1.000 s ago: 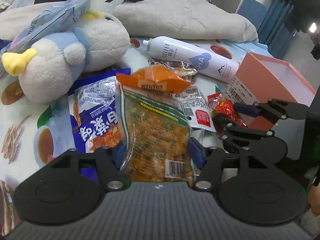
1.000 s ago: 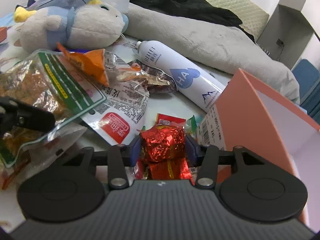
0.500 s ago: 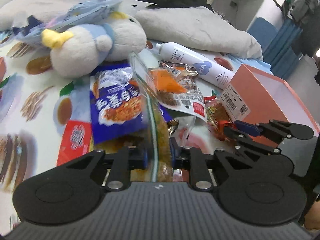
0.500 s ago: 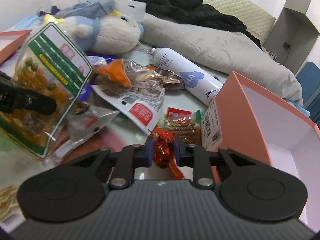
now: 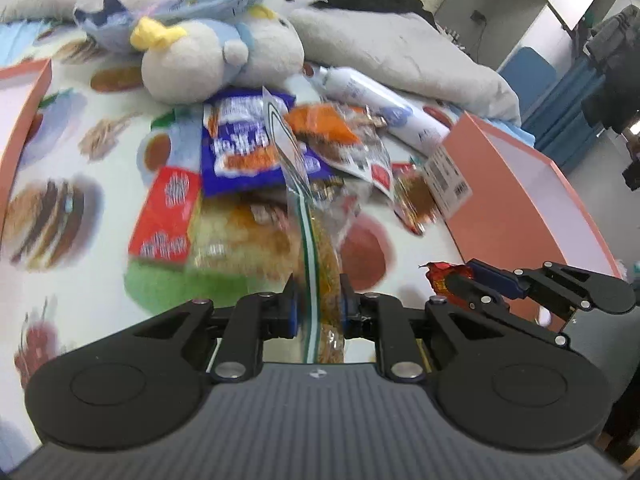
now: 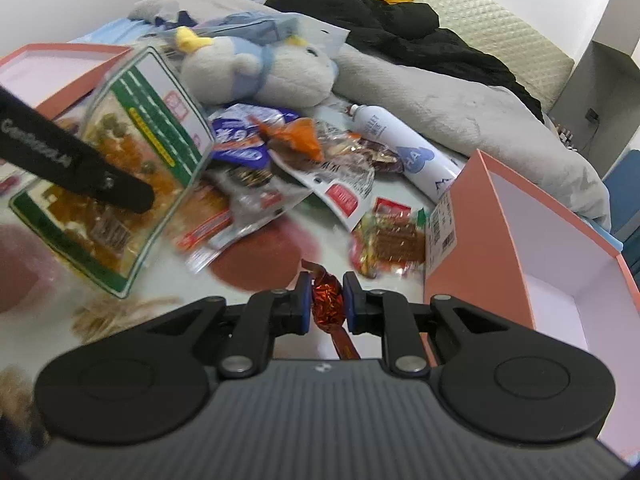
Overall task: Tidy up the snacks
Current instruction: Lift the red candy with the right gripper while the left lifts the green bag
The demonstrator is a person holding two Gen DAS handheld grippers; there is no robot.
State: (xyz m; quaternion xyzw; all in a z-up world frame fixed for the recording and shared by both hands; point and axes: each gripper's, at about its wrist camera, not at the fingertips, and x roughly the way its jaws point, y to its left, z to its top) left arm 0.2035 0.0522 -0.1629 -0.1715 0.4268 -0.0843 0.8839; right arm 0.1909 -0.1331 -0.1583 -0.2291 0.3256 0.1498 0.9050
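Snacks are in both grips, so I judge this to be the carry step between pickup and drop-off. My left gripper (image 5: pixel 316 314) has its jaws clamped on the clear green-striped bag of orange snacks (image 6: pixel 116 184), which hangs edge-on between the pads in the left wrist view and shows its printed face in the right wrist view, lifted off the patterned cloth (image 5: pixel 80 152). My right gripper (image 6: pixel 326 300) is pinched on a small red foil candy (image 6: pixel 328 306), held clear of the surface, just left of the open pink box (image 6: pixel 552 240). The rest of the pile, a blue packet (image 5: pixel 240 148), an orange packet (image 6: pixel 298 136) and others, lies near the plush toy (image 5: pixel 212 60) and the white spray bottle (image 6: pixel 400 144). A second pink tray (image 6: pixel 60 68) sits at far left. Next I would guess each item goes to a box: swing over the rim before letting go, and keep the floppy bag from snagging.
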